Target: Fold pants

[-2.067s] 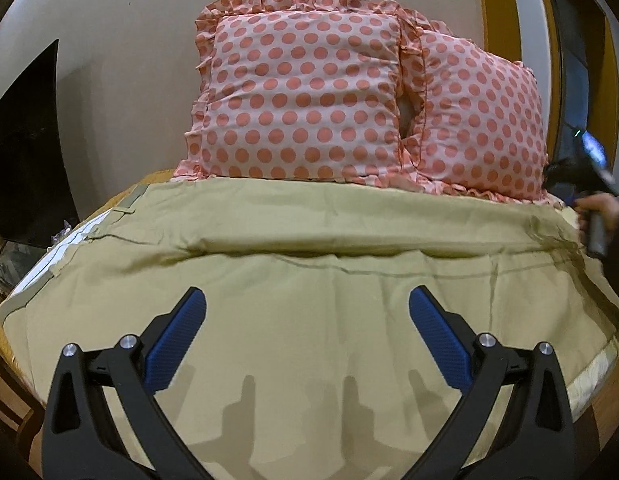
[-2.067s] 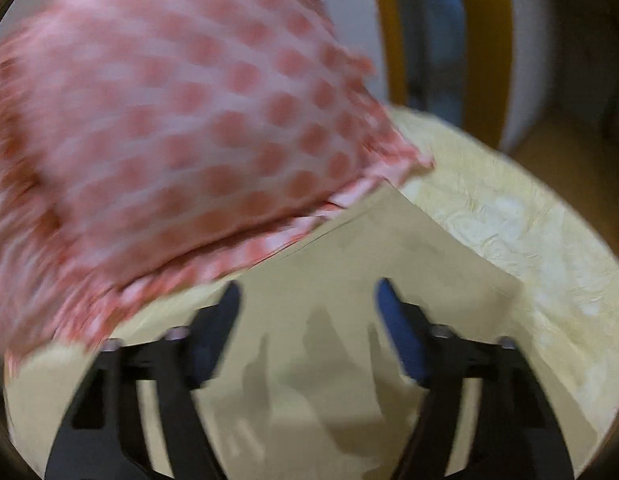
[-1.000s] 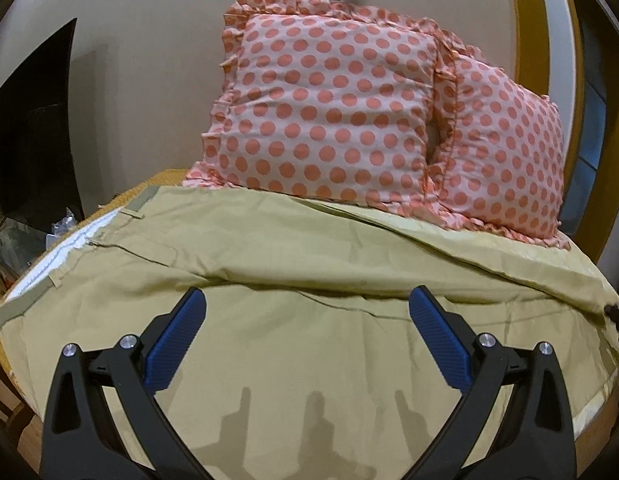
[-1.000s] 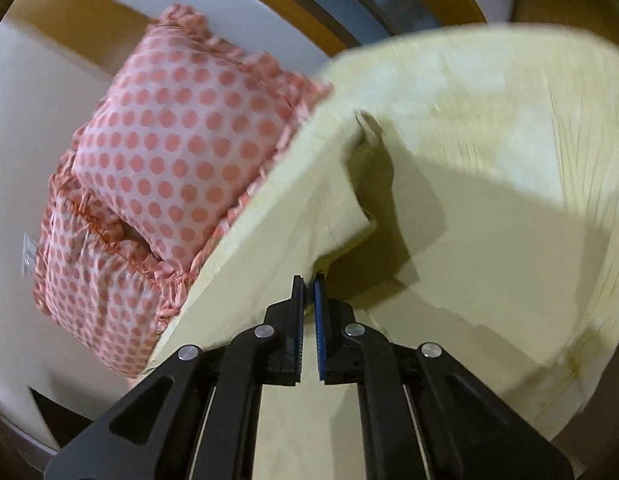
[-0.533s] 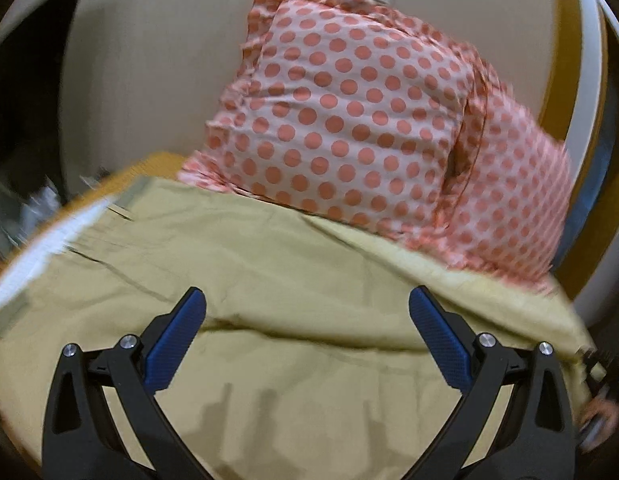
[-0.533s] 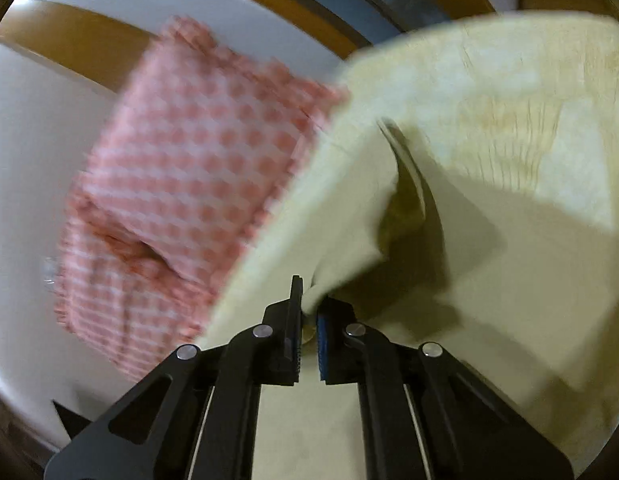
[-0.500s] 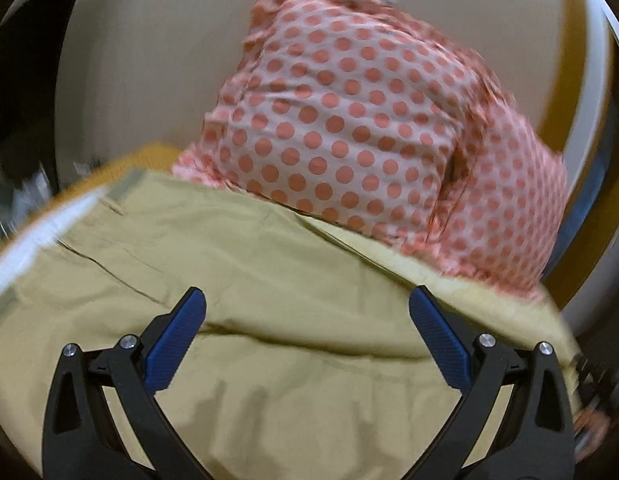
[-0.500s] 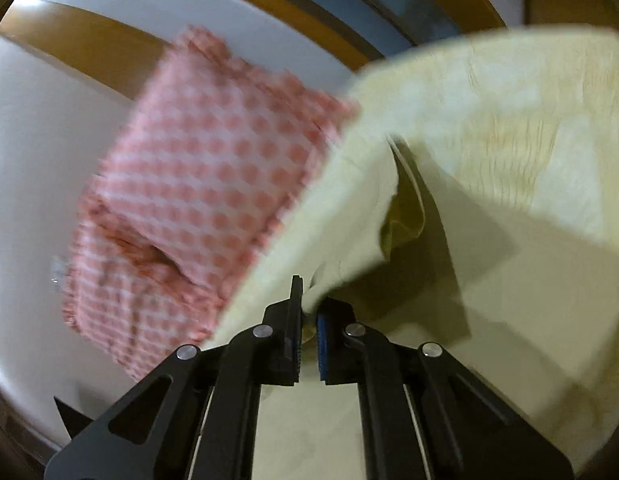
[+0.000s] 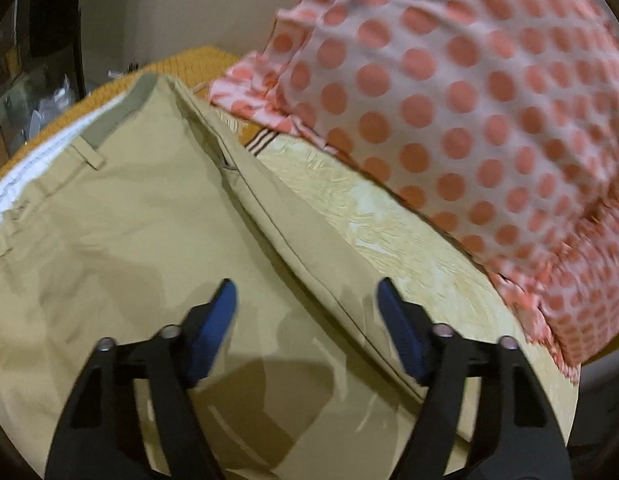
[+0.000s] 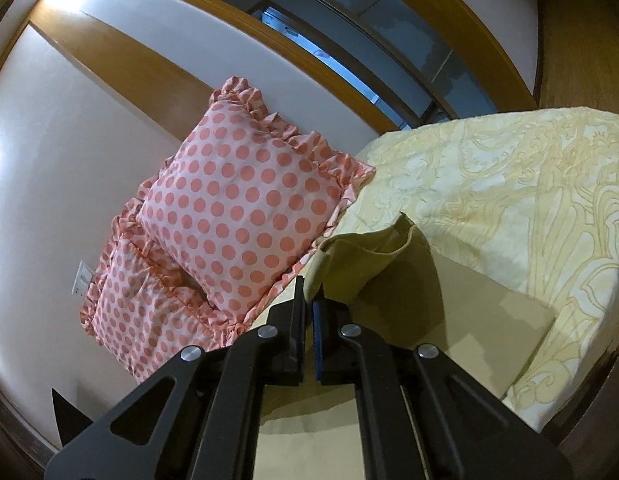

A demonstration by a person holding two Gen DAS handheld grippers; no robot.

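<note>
Khaki pants point(image 9: 129, 232) lie spread on the bed, waistband point(image 9: 121, 110) at the upper left, a long seam edge running diagonally down to the right. My left gripper point(image 9: 305, 308) is open and empty, low over the pants near that edge. My right gripper point(image 10: 309, 300) is shut on the hem of one pant leg point(image 10: 361, 256) and holds it lifted off the bed. The other leg point(image 10: 489, 320) lies flat below it.
Two pink pillows with orange dots point(image 10: 237, 208) point(image 9: 489, 100) lean on the wall at the head of the bed. The pale yellow patterned bedspread point(image 10: 529, 200) ends at an edge on the right. A wall socket point(image 10: 82, 278) and dark clutter point(image 9: 29, 92) lie to the left.
My right gripper has raised the pinched pant-leg hem higher off the bed. My left gripper has dropped closer to the pants and swung toward the pillows, staying open.
</note>
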